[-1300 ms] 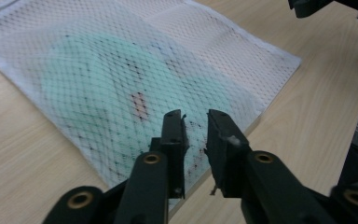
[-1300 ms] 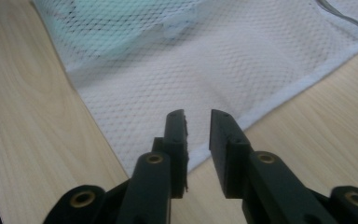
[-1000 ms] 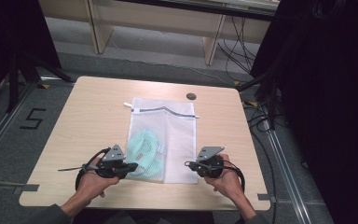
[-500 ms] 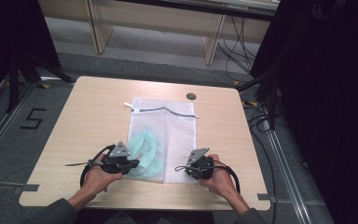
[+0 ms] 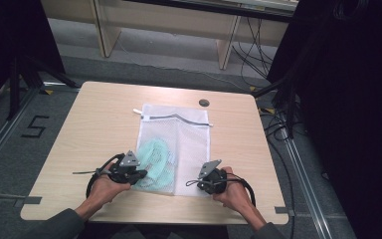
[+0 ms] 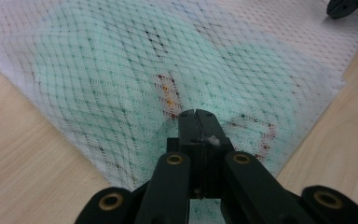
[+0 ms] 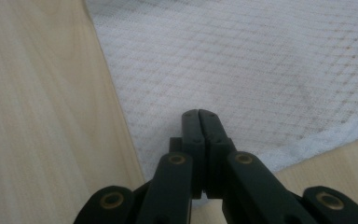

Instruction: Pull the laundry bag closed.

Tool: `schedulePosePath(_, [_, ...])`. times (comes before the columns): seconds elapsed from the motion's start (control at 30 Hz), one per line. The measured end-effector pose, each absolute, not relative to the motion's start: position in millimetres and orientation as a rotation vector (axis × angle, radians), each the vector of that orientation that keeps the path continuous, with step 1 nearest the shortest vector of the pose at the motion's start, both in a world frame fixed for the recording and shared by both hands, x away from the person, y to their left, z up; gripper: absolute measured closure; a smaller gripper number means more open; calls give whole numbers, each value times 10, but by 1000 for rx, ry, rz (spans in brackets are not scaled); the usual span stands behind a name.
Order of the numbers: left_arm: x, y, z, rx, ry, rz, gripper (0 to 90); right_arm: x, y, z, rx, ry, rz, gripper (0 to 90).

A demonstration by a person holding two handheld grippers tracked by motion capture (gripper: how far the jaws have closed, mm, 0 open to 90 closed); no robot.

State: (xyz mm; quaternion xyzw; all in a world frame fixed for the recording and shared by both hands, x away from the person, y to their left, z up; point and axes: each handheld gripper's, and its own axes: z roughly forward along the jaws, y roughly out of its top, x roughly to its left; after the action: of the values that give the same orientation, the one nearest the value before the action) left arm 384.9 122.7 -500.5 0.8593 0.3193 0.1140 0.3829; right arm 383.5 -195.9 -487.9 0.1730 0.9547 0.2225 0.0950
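1. Left gripper (image 6: 198, 113) jaws are seen pressed together over the mesh bag (image 5: 179, 144), above the green garment (image 5: 153, 158) inside.
2. Right gripper (image 7: 199, 113) jaws, just closed, are poised empty at the bag's near right corner.
3. The bag is laid flat mid-table (image 5: 89, 129).

Two hand-held claws, matte black throughout. Left claw (image 5: 138, 175) topped by a grey three-cornered plate, with a black cable looped behind it. Right claw (image 5: 202, 183) likewise plated and cabled. Brass-coloured rivets at linkage pivots, small dark screws in slim black jaws. Grey sleeves at both forearms.
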Motion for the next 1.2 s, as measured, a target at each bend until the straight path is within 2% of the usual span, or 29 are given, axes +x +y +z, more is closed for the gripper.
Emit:
schedulePosePath(0.7, [4154,1360,-5051,2235,855,354,897,3654,-1736,-4877,386,2907,683,900])
schedulePosePath(1.2, [4347,1438,-5066,2231,883,360,897,3538,-1347,-4899,298,2961,742,900])
